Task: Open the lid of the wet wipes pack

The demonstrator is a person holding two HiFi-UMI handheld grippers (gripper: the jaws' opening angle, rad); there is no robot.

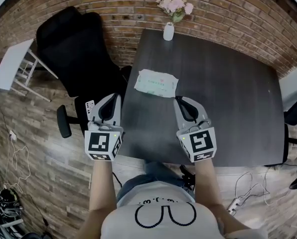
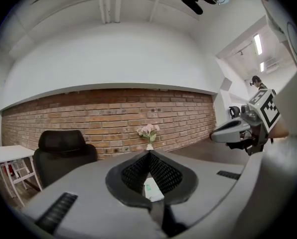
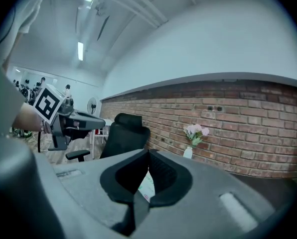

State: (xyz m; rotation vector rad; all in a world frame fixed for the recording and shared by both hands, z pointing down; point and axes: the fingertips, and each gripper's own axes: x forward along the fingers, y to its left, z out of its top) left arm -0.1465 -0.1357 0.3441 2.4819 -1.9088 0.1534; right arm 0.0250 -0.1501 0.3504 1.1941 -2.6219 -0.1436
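Wet wipes pack (image 1: 156,82), unpinned on table (image 1: 228,113); left gripper (image 1: 117,96) and right gripper (image 1: 179,100), both closed empty, could slide it

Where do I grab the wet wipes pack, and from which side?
Probably the wet wipes pack by its left end, left gripper coming low from the table's left side: it lies flat, so only its edges offer a pinch.

Bright, even light from ceiling strip lights (image 3: 80,50); fisheye warping, dark corners.
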